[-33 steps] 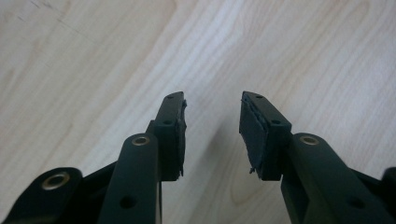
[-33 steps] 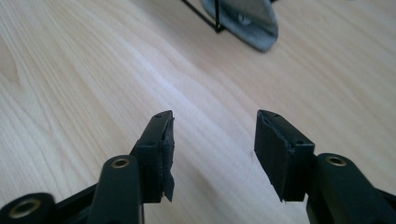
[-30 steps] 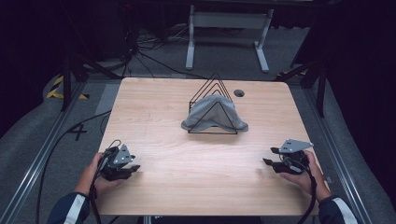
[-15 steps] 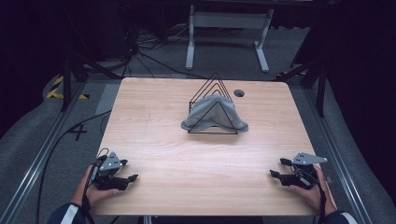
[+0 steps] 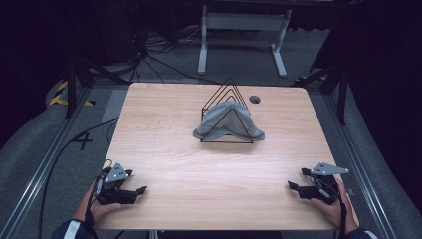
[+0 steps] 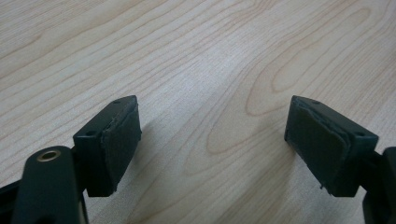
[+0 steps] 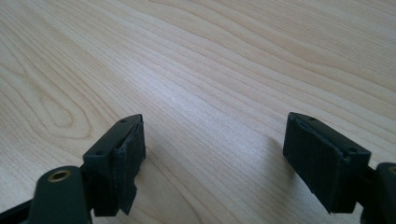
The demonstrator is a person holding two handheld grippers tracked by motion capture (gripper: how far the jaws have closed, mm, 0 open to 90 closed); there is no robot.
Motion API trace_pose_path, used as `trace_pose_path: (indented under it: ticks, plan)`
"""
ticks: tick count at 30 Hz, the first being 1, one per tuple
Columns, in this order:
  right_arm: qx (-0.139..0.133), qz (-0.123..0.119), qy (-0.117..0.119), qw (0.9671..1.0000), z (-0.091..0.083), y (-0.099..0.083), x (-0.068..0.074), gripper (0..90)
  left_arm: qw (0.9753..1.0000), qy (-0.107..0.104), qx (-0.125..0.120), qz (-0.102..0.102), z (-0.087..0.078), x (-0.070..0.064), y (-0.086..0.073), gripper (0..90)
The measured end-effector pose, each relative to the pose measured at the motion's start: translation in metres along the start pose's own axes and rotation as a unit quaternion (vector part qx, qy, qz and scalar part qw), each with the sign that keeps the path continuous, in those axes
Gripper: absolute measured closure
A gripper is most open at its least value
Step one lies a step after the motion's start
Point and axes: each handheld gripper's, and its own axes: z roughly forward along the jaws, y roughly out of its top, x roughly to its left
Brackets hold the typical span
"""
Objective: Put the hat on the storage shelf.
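Note:
A grey cloth (image 5: 225, 122) hangs draped over a black wire rack (image 5: 226, 97) of triangular loops, standing at the table's far middle. My left gripper (image 5: 138, 191) rests low at the near left corner, jaws wide apart over bare wood (image 6: 212, 126), nothing between them. At the near right corner my right gripper (image 5: 293, 188) sits the same way, open and empty (image 7: 212, 140). Both point inward across the table, far from the rack.
The light wooden table (image 5: 164, 129) has a small dark hole (image 5: 255, 99) near its far edge, right of the rack. A white frame leg (image 5: 239, 30) and cables lie on the floor beyond. Metal rails run along both sides.
Both hands have drawn back toward the near edge and outward to the corners. The jaws stay open. The cloth and rack have not moved.

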Motion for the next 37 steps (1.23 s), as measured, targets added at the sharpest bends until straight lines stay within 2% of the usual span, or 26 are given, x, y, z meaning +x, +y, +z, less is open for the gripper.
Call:
trace_pose_path:
  ticks: [2,14,15,16,37]
  plan:
    - [0.000,0.000,-0.001,1.0000,0.0000,0.0000,-0.0002,21.1,1.0000,0.000,0.002,-0.005,0.0000,-0.0005,-0.0001,17.8]
    - [0.002,0.010,-0.007,0.9999,0.0003,0.0006,-0.0010,19.4,1.0000,0.002,0.006,-0.001,0.0001,0.0002,0.0008,15.8]
    - [0.002,0.010,-0.007,0.9999,0.0003,0.0006,-0.0009,19.4,0.9999,-0.001,0.005,-0.011,0.0005,-0.0011,0.0004,15.6]
    - [0.002,0.010,-0.007,0.9999,0.0003,0.0006,-0.0009,19.4,0.9999,-0.002,0.006,-0.011,0.0005,-0.0012,0.0004,15.6]
    - [0.002,0.010,-0.007,0.9999,0.0003,0.0006,-0.0010,19.4,0.9999,0.000,0.005,-0.009,0.0020,-0.0012,0.0014,14.6]
